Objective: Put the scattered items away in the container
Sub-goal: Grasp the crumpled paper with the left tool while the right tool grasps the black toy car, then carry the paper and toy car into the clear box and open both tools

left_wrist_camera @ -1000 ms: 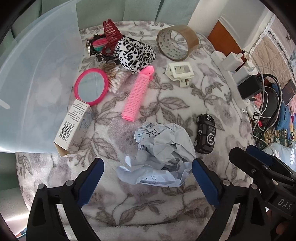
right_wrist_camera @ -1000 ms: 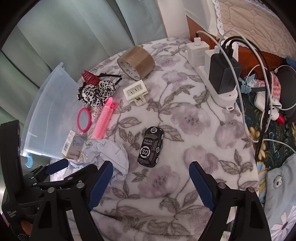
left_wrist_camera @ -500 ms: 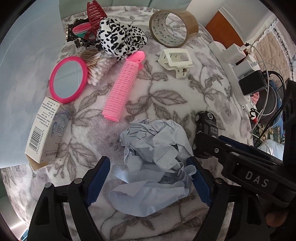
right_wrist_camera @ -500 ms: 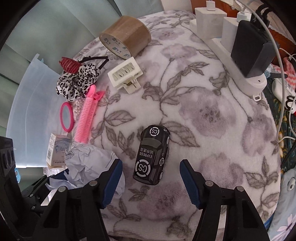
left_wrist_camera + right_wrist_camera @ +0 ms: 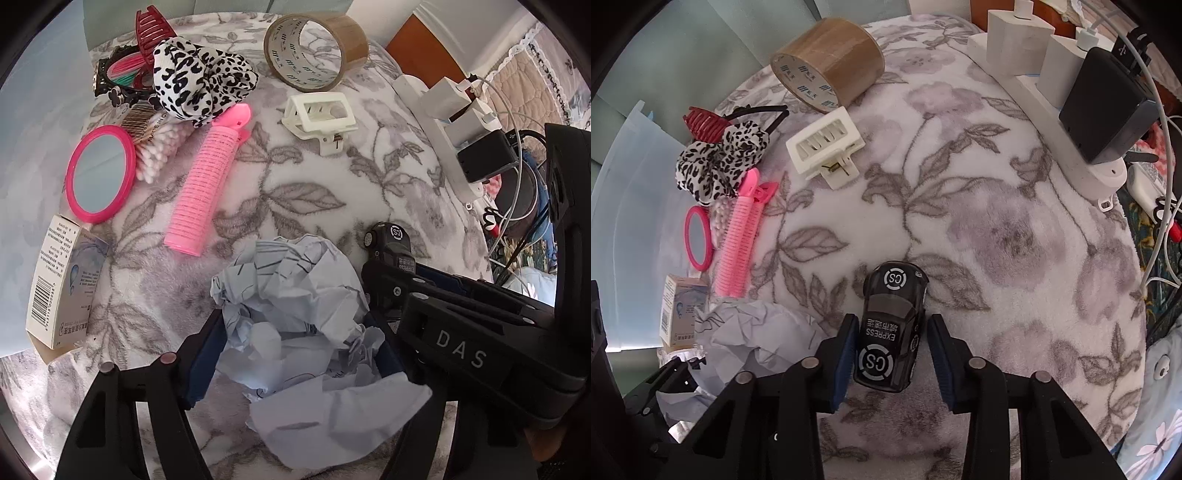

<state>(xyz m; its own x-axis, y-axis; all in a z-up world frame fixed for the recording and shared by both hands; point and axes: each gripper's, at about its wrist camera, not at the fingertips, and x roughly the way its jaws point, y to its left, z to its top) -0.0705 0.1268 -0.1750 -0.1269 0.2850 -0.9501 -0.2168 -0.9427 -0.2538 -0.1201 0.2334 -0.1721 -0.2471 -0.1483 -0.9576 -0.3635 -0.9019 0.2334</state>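
Observation:
Crumpled pale blue paper (image 5: 295, 295) lies on the flowered blanket between my left gripper's (image 5: 295, 350) pads. The jaws are closing and both pads lie against the paper. In the right wrist view a black toy car (image 5: 890, 314) sits between my right gripper's (image 5: 892, 332) blue pads. Those jaws are closing too; the left pad is at the car's side and a thin gap shows at the right pad. The translucent pale blue container (image 5: 33, 129) stands at the left edge of the blanket.
Scattered beyond the paper are a pink hair roller (image 5: 207, 184), pink mirror (image 5: 99, 173), small box (image 5: 62, 280), cotton swabs (image 5: 159, 151), leopard scrunchie (image 5: 199, 85), red claw clip (image 5: 151, 33), white claw clip (image 5: 321, 114) and tape roll (image 5: 314, 51). A power strip (image 5: 1052, 92) with chargers and cables lines the right.
Both grippers came down close to the blanket. The right jaws narrowed from wide apart to either side of the car. The left jaws drew in onto the paper.

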